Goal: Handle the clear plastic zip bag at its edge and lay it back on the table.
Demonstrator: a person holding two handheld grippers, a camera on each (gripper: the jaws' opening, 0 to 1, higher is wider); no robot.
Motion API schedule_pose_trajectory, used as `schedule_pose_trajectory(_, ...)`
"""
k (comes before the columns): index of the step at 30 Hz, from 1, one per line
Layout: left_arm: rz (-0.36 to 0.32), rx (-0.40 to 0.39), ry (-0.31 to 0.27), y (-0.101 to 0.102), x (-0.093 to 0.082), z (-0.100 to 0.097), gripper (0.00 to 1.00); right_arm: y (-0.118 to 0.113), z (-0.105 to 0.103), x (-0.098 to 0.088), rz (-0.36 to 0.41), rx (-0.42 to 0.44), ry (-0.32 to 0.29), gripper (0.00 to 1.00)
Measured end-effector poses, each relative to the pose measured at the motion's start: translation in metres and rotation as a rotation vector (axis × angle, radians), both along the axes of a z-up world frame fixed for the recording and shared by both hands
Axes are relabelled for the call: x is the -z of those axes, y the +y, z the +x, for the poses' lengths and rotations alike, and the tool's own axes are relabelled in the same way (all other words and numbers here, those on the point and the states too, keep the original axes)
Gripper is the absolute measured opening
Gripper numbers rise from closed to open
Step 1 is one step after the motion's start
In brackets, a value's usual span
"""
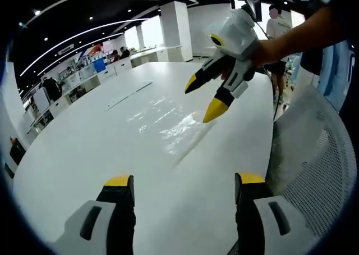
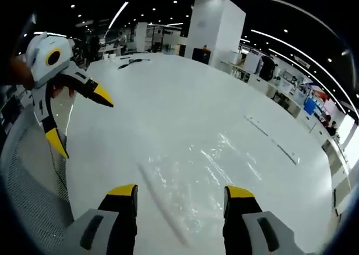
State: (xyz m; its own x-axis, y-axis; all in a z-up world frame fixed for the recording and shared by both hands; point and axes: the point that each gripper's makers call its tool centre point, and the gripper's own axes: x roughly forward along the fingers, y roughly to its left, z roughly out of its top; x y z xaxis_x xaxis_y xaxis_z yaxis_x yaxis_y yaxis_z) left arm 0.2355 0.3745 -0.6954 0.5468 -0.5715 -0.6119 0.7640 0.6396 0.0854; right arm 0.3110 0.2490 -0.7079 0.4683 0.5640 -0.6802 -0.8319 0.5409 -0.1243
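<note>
The clear plastic zip bag (image 1: pixel 168 126) lies flat on the white table (image 1: pixel 78 148), its zip edge running as a faint strip toward me. In the left gripper view my left gripper (image 1: pixel 185 182) stands open over bare table, short of the bag. My right gripper (image 1: pixel 203 100) comes in from the upper right, open, its lower yellow tip just above the bag's far edge. In the right gripper view the bag (image 2: pixel 219 162) glints ahead of my open right gripper (image 2: pixel 180 192), and the left gripper (image 2: pixel 80 120) hangs open at the left above the table (image 2: pixel 168 92).
A grey mesh chair (image 1: pixel 314 165) stands at the table's edge, also the chair (image 2: pixel 28 199) at lower left. Thin flat strips (image 1: pixel 129 95) lie farther across the table. A white pillar (image 2: pixel 216 27), desks and people stand beyond.
</note>
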Motion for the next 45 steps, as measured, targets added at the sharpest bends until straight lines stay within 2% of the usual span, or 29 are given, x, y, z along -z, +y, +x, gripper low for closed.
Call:
schedule_pose_trajectory(5, -0.004, -0.007, 0.003, 0.001, 0.001, 0.001, 0.72, -0.004, -0.002, -0.002, 0.025, 0.022, -0.011, 0.72)
schedule_pose_trajectory(15, -0.018, -0.033, 0.007, 0.003, 0.0, 0.005, 0.77, -0.018, -0.007, -0.019, 0.107, 0.1, -0.03, 0.87)
schedule_pose_trajectory(24, -0.035, -0.059, 0.002, 0.005, -0.002, 0.008, 0.85, -0.027, -0.011, -0.025, 0.147, 0.151, -0.05, 0.99)
schedule_pose_trajectory(39, -0.044, -0.096, -0.005, 0.009, -0.009, 0.002, 0.98, -0.042, -0.029, -0.028, 0.198, 0.228, -0.048, 1.0)
schedule_pose_trajectory(45, -0.06, -0.105, -0.007, 0.009, -0.012, -0.002, 0.99, -0.052, -0.039, -0.029, 0.227, 0.274, -0.048, 1.0)
